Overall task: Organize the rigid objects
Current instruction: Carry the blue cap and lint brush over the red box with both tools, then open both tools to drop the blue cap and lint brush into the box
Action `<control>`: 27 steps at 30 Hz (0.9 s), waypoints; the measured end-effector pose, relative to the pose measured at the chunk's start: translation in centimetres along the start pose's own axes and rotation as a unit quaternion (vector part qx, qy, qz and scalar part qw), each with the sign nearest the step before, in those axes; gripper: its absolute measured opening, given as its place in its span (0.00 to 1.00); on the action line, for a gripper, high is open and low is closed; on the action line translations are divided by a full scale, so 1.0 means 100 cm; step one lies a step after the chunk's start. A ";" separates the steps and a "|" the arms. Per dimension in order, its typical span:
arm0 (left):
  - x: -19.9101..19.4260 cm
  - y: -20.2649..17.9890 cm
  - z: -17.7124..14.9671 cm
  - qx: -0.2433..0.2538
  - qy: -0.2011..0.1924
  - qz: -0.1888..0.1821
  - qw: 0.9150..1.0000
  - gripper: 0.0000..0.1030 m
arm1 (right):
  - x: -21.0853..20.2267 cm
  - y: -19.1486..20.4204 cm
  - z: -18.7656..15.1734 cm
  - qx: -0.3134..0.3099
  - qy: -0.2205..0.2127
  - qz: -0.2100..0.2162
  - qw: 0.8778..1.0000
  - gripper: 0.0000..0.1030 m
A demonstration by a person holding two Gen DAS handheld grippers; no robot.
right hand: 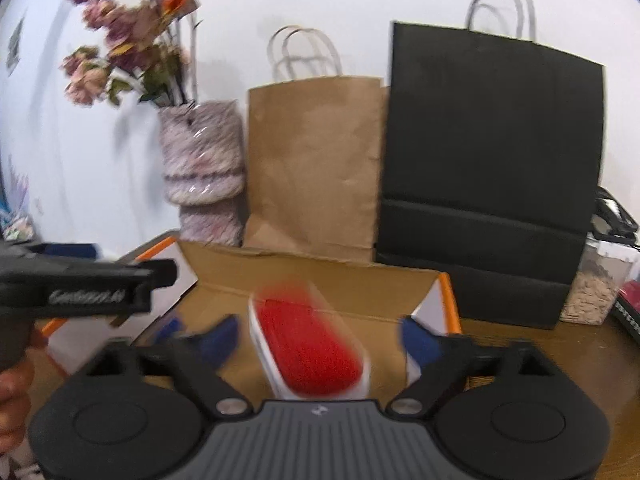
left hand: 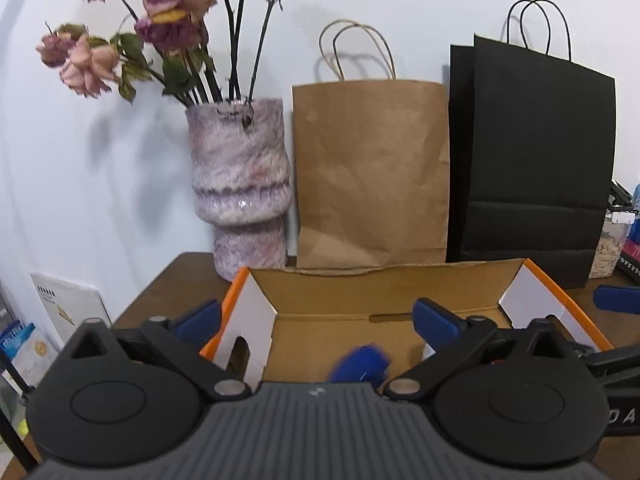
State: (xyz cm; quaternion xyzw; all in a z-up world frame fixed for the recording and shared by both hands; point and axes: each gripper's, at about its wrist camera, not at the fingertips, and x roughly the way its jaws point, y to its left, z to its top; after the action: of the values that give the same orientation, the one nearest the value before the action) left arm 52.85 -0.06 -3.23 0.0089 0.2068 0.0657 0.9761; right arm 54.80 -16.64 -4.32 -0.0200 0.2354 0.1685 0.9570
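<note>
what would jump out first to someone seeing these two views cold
Probably the red and white object, blurred, between the right gripper's wide-open fingers over the open cardboard box. Next, the vase of dried pink roses at the back left by the wall, with the brown paper bag and the black paper bag standing to its right. A blurred blue object shows between the open left gripper's fingers.

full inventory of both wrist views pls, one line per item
cardboard box: 1, brown with orange and white flaps, open, table centre
red object: 1, red with white rim, blurred, in box
blue object: 1, blurred, in box
vase: 1, mottled pink-purple, back left
dried flowers: several, faded pink, in vase
brown paper bag: 1, against wall
black paper bag: 1, right of brown bag
clear container: 1, far right
table: 1, dark wood
left gripper: open
right gripper: open, around red object
</note>
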 end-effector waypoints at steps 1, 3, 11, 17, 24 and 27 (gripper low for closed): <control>0.000 0.000 0.000 -0.002 0.001 -0.002 1.000 1.00 | -0.001 -0.001 0.000 0.002 -0.001 -0.001 1.000 0.98; 0.000 0.001 0.001 -0.004 0.002 -0.001 1.000 1.00 | 0.000 -0.002 0.001 0.003 -0.003 -0.005 1.000 1.00; -0.001 0.002 0.001 -0.007 0.004 0.001 1.000 1.00 | -0.001 -0.002 0.001 0.004 -0.003 -0.012 1.000 1.00; -0.005 0.002 0.001 -0.008 0.004 0.001 1.000 1.00 | -0.004 -0.001 0.001 0.002 -0.005 -0.011 1.000 1.00; -0.017 0.003 0.000 -0.011 0.001 -0.004 1.000 1.00 | -0.014 0.000 0.001 0.000 -0.012 -0.011 1.000 1.00; -0.023 0.003 -0.001 -0.010 -0.001 -0.006 1.000 1.00 | -0.021 0.001 0.001 -0.003 -0.018 -0.011 1.000 1.00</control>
State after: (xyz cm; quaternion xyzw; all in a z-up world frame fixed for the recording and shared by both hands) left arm 50.68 -0.08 -2.33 -0.0022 0.2053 0.0620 0.9767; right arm 53.05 -17.15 -3.31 -0.0220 0.2178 0.1589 0.9627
